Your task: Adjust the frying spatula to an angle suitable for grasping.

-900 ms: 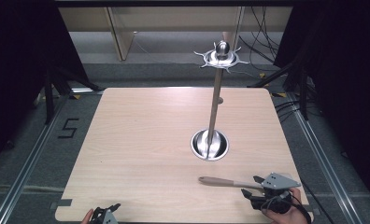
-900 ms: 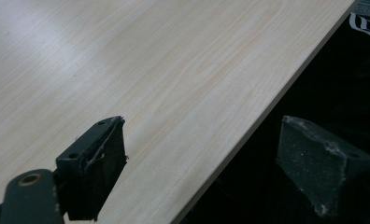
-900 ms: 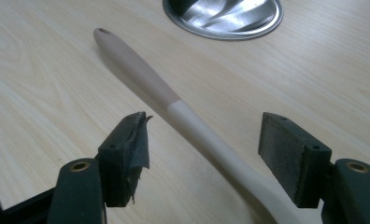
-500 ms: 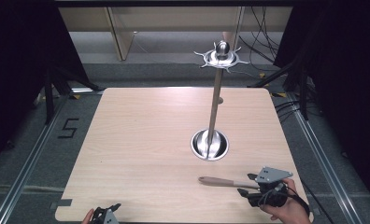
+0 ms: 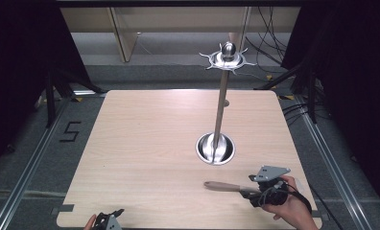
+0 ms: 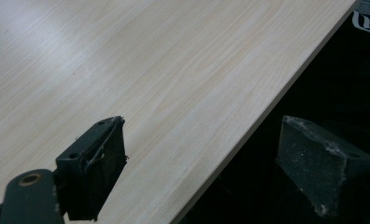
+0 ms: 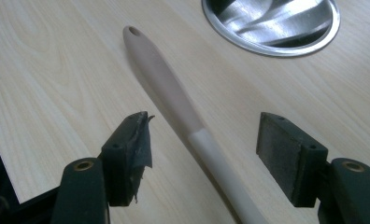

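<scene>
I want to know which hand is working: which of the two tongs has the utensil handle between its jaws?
The right tongs: the wooden utensil handle lies between their open jaws. The left tongs hang open over the table edge.

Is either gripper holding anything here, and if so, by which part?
Nothing is held. The right gripper is open astride the utensil where handle meets shaft, pads apart from it. The left gripper is open at the table edge.

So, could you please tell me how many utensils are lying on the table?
1: a wooden-handled utensil lies near the table's front right, between the right hand-held gripper's open jaws.
</scene>
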Demonstrator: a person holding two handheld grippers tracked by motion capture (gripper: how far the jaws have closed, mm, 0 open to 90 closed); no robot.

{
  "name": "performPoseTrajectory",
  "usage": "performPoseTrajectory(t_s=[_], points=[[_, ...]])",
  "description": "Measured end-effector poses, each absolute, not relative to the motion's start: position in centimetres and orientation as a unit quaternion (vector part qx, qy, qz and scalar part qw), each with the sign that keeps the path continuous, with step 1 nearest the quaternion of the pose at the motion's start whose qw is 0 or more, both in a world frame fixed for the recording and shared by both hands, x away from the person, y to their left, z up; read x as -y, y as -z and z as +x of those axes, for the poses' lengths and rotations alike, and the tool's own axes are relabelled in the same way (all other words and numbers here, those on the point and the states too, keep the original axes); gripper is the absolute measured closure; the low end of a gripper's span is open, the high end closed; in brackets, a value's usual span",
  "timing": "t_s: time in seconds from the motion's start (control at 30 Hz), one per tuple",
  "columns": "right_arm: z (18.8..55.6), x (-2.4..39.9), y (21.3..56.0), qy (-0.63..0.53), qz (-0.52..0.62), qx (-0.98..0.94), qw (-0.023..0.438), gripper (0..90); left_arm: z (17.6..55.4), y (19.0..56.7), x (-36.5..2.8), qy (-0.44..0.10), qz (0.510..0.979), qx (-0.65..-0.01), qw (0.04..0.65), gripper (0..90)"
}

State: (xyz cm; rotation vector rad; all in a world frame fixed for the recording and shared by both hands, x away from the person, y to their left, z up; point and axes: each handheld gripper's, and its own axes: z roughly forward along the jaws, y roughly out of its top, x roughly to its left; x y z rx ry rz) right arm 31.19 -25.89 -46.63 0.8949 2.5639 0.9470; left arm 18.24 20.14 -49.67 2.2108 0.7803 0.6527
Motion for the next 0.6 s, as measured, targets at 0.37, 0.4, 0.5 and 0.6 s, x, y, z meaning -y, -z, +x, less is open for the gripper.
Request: performPoseTrajectory(t_s=[0.37, 0.4, 0.5, 0.6], points=[[32.8, 23.9, 47.2, -0.282, 0.285, -0.911, 0.097, 44.5, 18.3, 49.7, -20.2, -0.251, 0.853, -0.297, 0.348, 14.7], [33.0, 23.7, 47.2, -0.272, 0.278, -0.916, 0.094, 45.6, 18.3, 49.7, -20.2, -0.251, 0.853, -0.297, 0.348, 14.7], [33.6, 22.8, 47.4, -0.241, 0.261, -0.930, 0.092, 50.6, 18.3, 49.7, -20.2, -0.248, 0.853, -0.297, 0.349, 14.8], [33.9, 22.4, 47.4, -0.225, 0.252, -0.937, 0.087, 52.3, 18.3, 49.7, -20.2, -0.248, 0.853, -0.297, 0.349, 14.7]])
